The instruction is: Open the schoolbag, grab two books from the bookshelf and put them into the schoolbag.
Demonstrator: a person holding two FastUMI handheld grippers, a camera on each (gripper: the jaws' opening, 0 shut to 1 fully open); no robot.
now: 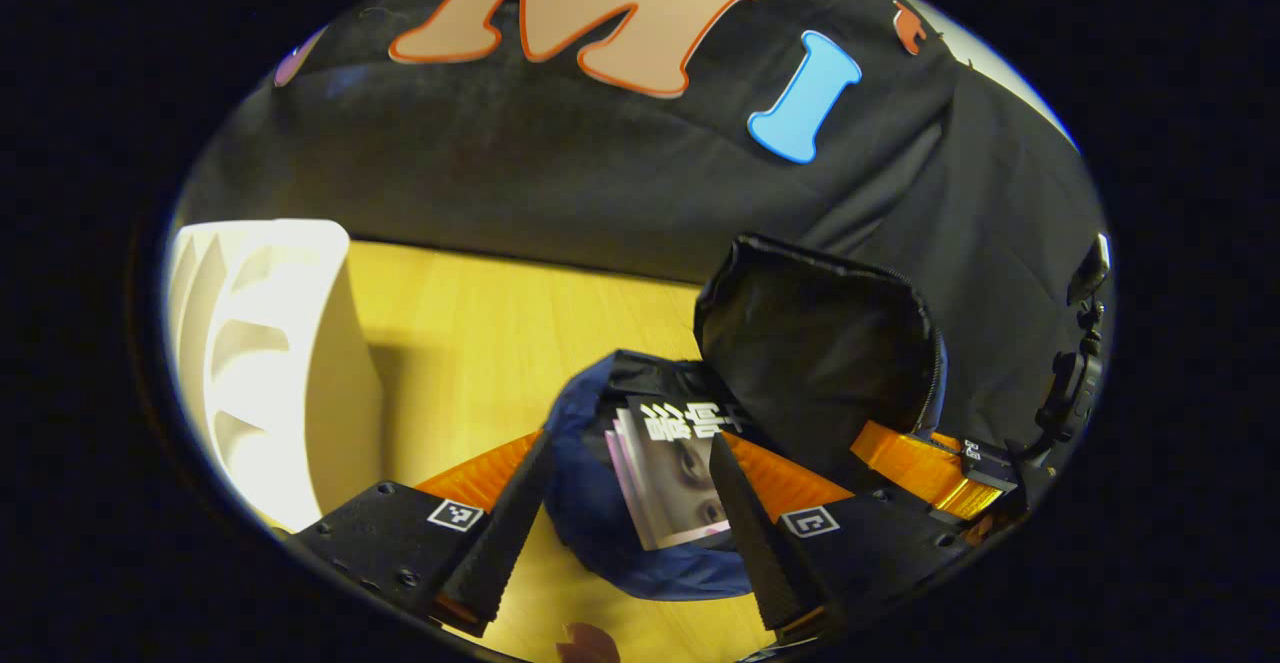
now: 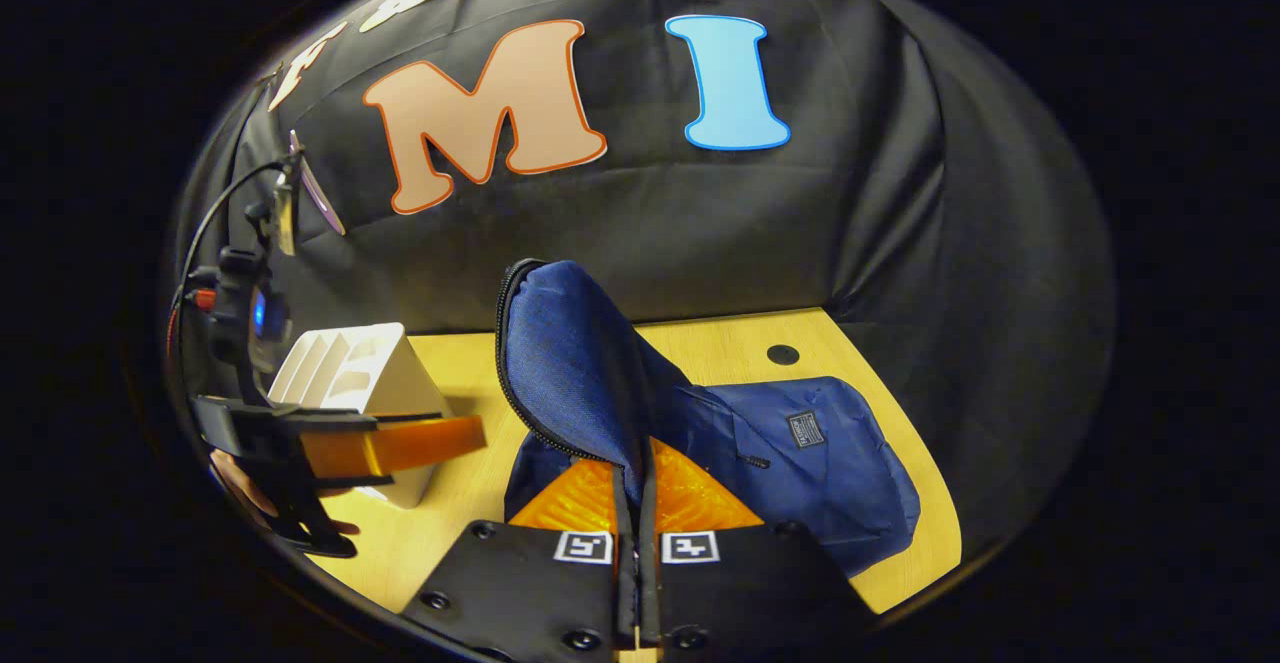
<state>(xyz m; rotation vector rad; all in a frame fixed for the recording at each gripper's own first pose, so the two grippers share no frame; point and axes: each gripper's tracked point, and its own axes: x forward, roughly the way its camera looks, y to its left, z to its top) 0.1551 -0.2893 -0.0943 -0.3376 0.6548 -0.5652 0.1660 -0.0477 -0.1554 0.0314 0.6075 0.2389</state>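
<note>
Right gripper (image 2: 636,583) is clamped on the raised flap (image 2: 570,353) of the schoolbag (image 2: 800,463); left gripper (image 1: 630,533) is spread above books (image 1: 665,473) lodged inside the bag on the table (image 1: 480,333).

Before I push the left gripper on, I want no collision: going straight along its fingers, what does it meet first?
Most likely the book standing in the open schoolbag, between the left gripper fingers. Past it is the raised flap. Depth is unclear.
</note>
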